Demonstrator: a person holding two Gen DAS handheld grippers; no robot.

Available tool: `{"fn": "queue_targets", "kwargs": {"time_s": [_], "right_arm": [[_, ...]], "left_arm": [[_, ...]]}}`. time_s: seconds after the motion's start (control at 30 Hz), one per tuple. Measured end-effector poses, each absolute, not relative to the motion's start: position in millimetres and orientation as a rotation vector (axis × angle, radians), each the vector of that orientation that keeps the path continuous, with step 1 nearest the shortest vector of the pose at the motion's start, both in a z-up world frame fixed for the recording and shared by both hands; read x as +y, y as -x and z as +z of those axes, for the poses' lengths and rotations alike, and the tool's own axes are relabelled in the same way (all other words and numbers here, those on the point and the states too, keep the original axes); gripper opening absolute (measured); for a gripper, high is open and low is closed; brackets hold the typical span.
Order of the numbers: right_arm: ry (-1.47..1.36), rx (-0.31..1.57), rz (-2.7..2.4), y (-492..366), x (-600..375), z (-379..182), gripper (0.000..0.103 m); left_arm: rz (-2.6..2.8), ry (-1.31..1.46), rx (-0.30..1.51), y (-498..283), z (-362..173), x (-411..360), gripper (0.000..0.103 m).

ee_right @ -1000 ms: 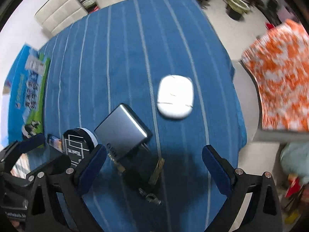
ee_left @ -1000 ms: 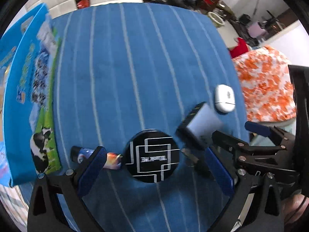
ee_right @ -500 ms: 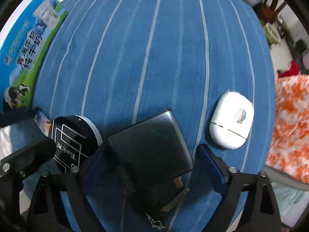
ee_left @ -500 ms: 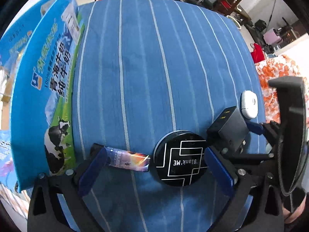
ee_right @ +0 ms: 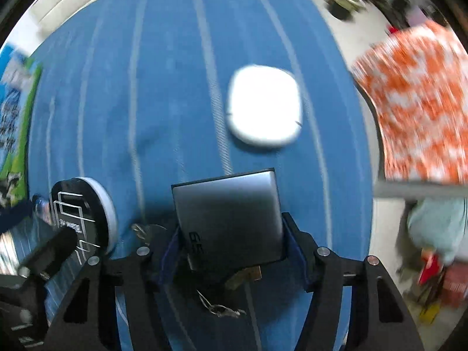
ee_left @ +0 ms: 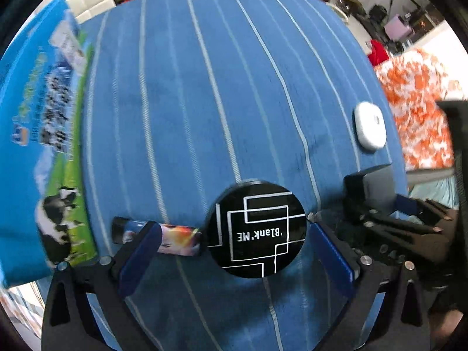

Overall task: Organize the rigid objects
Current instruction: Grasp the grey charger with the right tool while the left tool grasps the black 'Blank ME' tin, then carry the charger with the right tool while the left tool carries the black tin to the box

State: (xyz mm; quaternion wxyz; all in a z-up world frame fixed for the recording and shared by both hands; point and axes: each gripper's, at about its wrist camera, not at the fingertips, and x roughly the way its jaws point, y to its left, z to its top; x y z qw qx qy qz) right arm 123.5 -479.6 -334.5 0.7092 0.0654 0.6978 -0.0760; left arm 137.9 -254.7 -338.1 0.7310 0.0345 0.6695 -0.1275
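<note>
My right gripper (ee_right: 231, 251) has just been closing, and its blue pads now pinch the sides of a dark grey power bank (ee_right: 229, 219) lying on the blue striped tablecloth (ee_right: 175, 73); pale lettering runs along the bank's near edge, too cropped for me to read. A bunch of keys (ee_right: 222, 310) lies partly under it, toward the camera. Just beyond it sits a white rounded case (ee_right: 264, 109), blurred and clear of the pads. To the left, my left gripper (ee_left: 234, 251) points down with its jaws spread wide around a round black tin (ee_left: 256, 229), its lid marked with white angular lines and the words "Blank'ME"; I see both pads standing apart from its rim. A small wrapped bar (ee_left: 172, 235) with a colourful printed sleeve lies beside the tin, passing behind the left pad. At the table's left edge stands a blue and green milk carton (ee_left: 41, 134) showing a cow and blurred Chinese characters. An orange and white patterned cloth (ee_left: 418, 111) lies off the table's right side.
</note>
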Motion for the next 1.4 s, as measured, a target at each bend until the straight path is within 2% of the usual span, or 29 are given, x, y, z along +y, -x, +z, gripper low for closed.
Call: {"fn": "queue_targets", "kwargs": {"time_s": [0.23,0.33,0.4,0.47,0.63,0.83,0.9,1.13,1.4], "right_arm": [[-0.18,1.546,-0.217,-105,-491,-337,0.066],[-0.179,1.539,-0.207,-97,-493,-336,0.066],[-0.161,1.527,-0.207,-93,-486,-331,0.067],[-0.143,1.505,-0.215,-92,-487,-329,0.067],[-0.133,1.437,-0.248,-90,-482,-318,0.069],[-0.138,1.45,-0.255,-109,-486,-334,0.069],[-0.137,1.454,-0.252,-114,-487,-335,0.065],[-0.11,1.444,-0.268,-113,-485,-334,0.064],[-0.122,1.423,-0.275,-103,-484,-325,0.063]], "left_arm": [[-0.298,-0.181,1.495,-144,-357,-275,0.102],[-0.304,-0.212,1.508,-151,-365,-280,0.097],[-0.305,-0.224,1.497,-153,-362,-284,0.092],[-0.308,-0.223,1.48,-152,-356,-287,0.074],[-0.293,-0.212,1.477,-152,-351,-285,0.074],[-0.284,-0.209,1.478,-149,-349,-278,0.074],[-0.282,-0.207,1.477,-148,-352,-283,0.074],[-0.285,-0.218,1.467,-150,-357,-286,0.073],[-0.3,-0.211,1.42,-146,-331,-279,0.073]]}}
